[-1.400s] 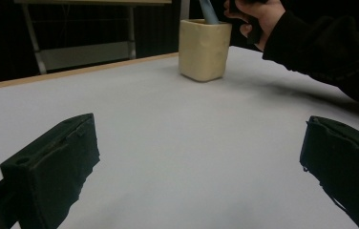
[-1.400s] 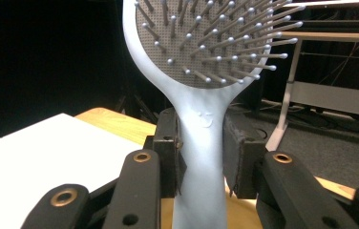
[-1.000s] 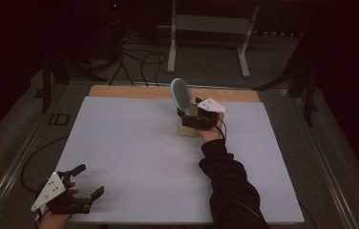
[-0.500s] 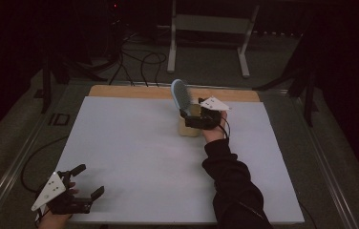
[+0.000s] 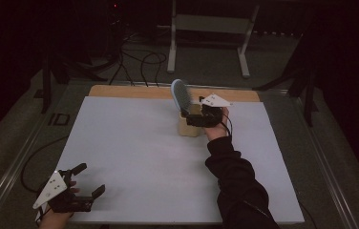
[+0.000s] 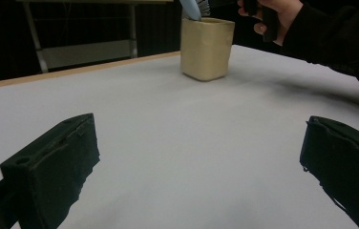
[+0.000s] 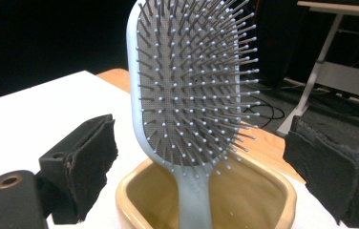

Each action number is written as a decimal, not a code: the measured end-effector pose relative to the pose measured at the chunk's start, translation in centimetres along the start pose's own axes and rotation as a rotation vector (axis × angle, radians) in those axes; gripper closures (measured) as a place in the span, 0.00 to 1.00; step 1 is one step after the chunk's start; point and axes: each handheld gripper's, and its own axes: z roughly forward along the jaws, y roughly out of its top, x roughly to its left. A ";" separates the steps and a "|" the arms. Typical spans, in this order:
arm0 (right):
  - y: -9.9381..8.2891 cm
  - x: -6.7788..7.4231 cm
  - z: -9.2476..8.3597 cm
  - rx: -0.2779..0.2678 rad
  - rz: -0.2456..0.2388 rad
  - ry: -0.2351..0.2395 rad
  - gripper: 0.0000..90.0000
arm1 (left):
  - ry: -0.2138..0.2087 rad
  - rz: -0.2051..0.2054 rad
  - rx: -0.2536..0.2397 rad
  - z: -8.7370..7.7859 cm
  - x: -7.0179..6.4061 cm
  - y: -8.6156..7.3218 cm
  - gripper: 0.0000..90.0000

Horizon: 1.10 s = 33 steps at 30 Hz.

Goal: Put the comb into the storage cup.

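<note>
Jaws wide on the right gripper [image 7: 201, 157] flank the hairbrush [image 7: 192, 86] standing in the cup [image 7: 134, 200]; next, probably, closing on it, while the left gripper [image 5: 79, 191] idles open, lower left.

Hairbrush [image 7: 187, 95]: pale blue-grey frame and handle, dark grey pad patterned with fine dots, grey bristles with light tips. Cup [image 7: 206, 198]: plain cream-yellow, no pattern. Table [image 5: 134, 157]: plain white top, light wood edge along the far side. Right gripper [image 5: 192, 119] and left gripper [image 5: 89, 181]: black jaws, each with a light grey plate. Sleeve [image 5: 237, 186]: black.
</note>
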 end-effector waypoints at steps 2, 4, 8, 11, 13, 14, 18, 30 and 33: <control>0.1 0.0 0.0 0.007 0.003 0.005 0.11 | 0.000 0.003 -0.001 -0.1 0.0 0.0 0.00; 0.1 0.1 -0.1 0.015 -0.003 0.009 0.11 | 0.000 0.005 -0.005 -0.2 -0.1 0.0 0.00; 0.4 0.4 -0.3 0.027 -0.009 0.016 0.11 | -0.001 0.009 -0.009 -0.4 -0.2 0.0 0.00; 0.6 0.6 -0.7 0.029 -0.017 0.013 0.11 | -0.002 0.010 -0.010 -0.5 -0.1 0.0 0.00; 0.8 0.7 -0.9 0.026 -0.011 0.017 0.11 | -0.003 0.008 -0.018 -0.5 -0.1 0.1 0.00; 0.9 0.8 -1.0 0.028 -0.010 0.016 0.11 | -0.005 0.011 -0.017 -0.5 -0.1 0.1 0.00; 1.1 0.8 -1.3 0.041 -0.016 0.035 0.11 | -0.012 0.013 -0.009 -0.2 -0.2 0.1 0.00; 0.6 -0.7 -3.4 0.080 0.018 0.108 0.11 | -0.006 0.014 -0.006 -0.3 -0.2 0.0 0.00; 0.4 -1.0 -4.0 0.094 0.021 0.124 0.11 | -0.004 0.014 -0.007 -0.3 -0.2 0.0 0.00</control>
